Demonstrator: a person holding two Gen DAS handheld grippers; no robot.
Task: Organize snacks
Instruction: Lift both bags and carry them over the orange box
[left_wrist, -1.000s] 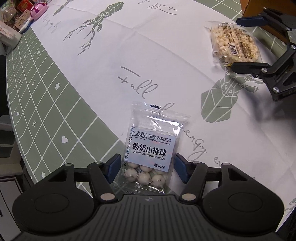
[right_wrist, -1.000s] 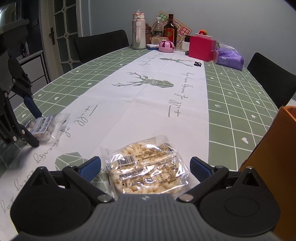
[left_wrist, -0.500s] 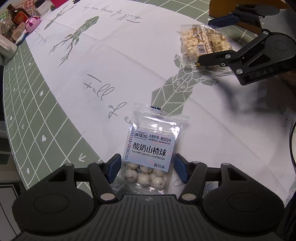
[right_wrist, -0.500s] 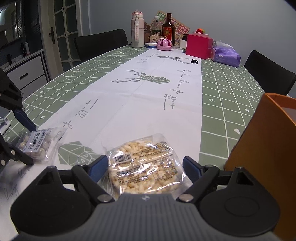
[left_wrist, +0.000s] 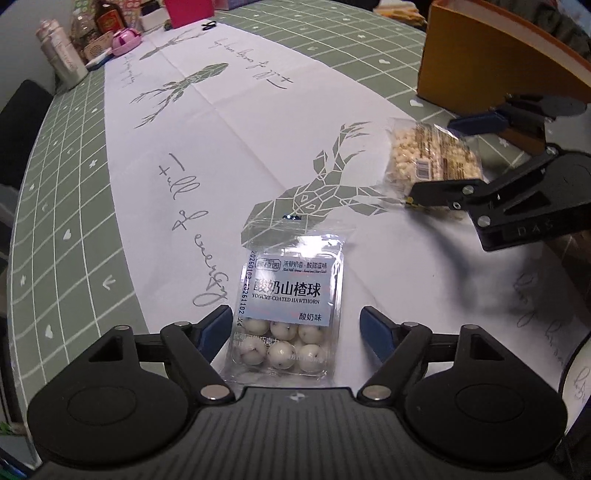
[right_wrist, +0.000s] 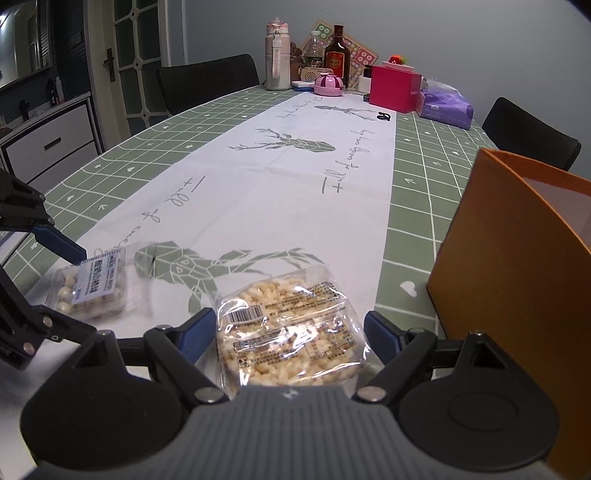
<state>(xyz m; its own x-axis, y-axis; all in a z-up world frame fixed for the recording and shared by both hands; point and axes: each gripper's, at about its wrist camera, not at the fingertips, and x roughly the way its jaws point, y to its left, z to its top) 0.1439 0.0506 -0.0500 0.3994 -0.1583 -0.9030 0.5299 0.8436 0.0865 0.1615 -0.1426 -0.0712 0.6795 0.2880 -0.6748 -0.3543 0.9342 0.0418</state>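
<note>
A clear pack of yogurt-coated hawthorn balls (left_wrist: 291, 295) lies on the white table runner between the fingers of my left gripper (left_wrist: 295, 321). Its jaws are opening, and a gap shows on the pack's right side. From the right wrist view the same pack (right_wrist: 92, 284) lies at the left, inside the left gripper (right_wrist: 83, 291). My right gripper (right_wrist: 291, 321) is shut on a clear pack of puffed rice (right_wrist: 291, 332). In the left wrist view this puffed rice pack (left_wrist: 424, 155) is held just off the cloth by the right gripper (left_wrist: 432, 158), close to an orange box (left_wrist: 480, 74).
The orange box (right_wrist: 517, 277) stands open-topped at the right on the green checked tablecloth (right_wrist: 417, 206). At the table's far end are a thermos (right_wrist: 277, 59), a dark bottle (right_wrist: 337, 51), a pink box (right_wrist: 393, 88) and a purple tissue pack (right_wrist: 447, 107). Black chairs (right_wrist: 210, 81) flank the table.
My left jaws have widened off the hawthorn pack as that hand swung round. The right jaws closed on the puffed rice pack and carried it nearer the orange box.
</note>
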